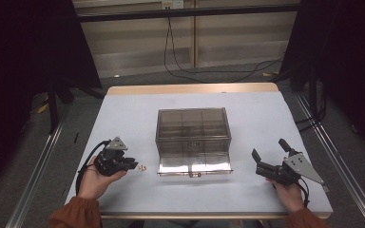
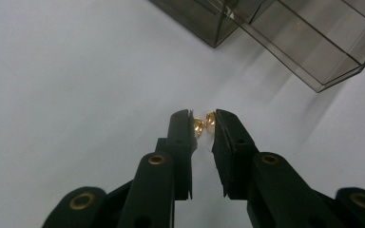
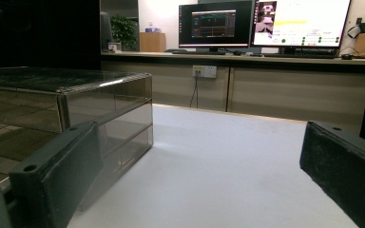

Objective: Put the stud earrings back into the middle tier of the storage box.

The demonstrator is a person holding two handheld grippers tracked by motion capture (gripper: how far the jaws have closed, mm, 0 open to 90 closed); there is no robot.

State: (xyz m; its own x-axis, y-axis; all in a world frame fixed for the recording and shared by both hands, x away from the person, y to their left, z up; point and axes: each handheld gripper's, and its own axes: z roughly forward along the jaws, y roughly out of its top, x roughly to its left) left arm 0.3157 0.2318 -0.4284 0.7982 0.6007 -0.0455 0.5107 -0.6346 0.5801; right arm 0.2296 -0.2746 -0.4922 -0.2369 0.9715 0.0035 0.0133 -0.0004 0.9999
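Observation:
Two small gold pieces (image 2: 203, 123) lie on the white table (image 1: 133, 114), also seen as a gold speck (image 1: 142, 167) left of the box. My left gripper (image 2: 203, 118) points at them with its jaws drawn narrow, and the pieces sit right between the tips, filling the gap. I cannot see the pads pressing them. In the high view the left gripper (image 1: 134, 165) rests low at the table's front left. The right gripper (image 1: 268, 148) stands wide open at the front right with nothing between its jaws. A smoky clear drawer box (image 1: 193, 126) stands mid-table.
The box's bottom drawer (image 1: 195, 164) is pulled out toward me, and its corner (image 2: 313, 61) shows in the left gripper view. The box's side (image 3: 76, 109) is left of the right gripper. Monitors (image 3: 261, 21) stand on a bench beyond the table.

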